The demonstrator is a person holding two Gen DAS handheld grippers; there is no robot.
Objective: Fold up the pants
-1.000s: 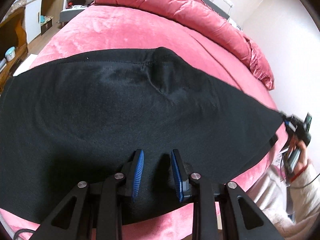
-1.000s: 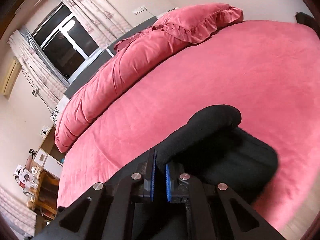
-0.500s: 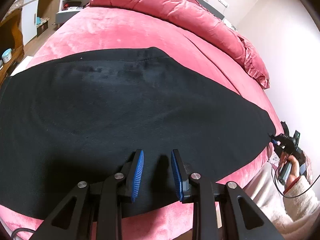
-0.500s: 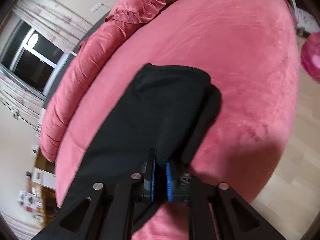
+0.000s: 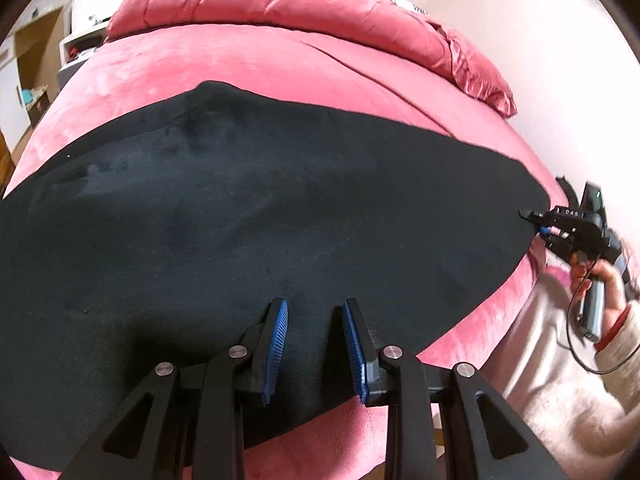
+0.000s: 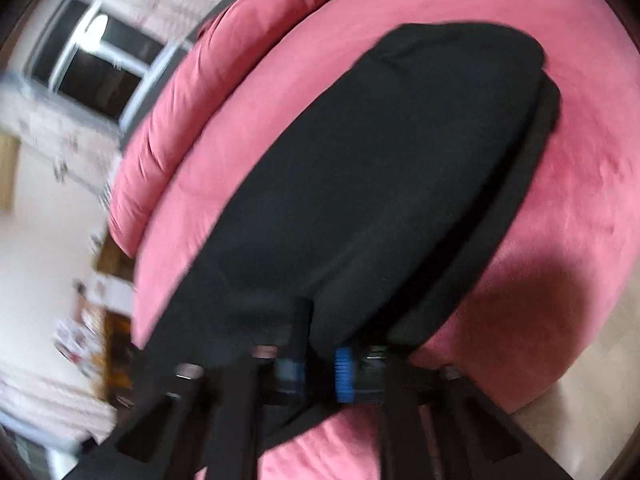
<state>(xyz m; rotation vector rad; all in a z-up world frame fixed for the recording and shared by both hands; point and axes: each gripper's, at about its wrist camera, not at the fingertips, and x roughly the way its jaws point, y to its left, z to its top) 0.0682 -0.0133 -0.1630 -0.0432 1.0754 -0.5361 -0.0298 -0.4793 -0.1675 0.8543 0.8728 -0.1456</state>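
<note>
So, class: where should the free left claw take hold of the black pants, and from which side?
Grip the black pants at their near edge, coming from the bed's open front side: that edge overhangs slightly, so one finger can slip beneath.

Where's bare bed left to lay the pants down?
Free: the pink bedspread between the black pants and the rolled duvet, plus a narrow strip along the near edge. Crowded: the middle band, covered by pants, with the right hand-held gripper at their end.

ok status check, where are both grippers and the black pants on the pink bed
Left gripper open, hovering over the black fleece pants. Right gripper shut on the pants' end. Pants spread flat across the pink velvet bed, nothing in the way.
</note>
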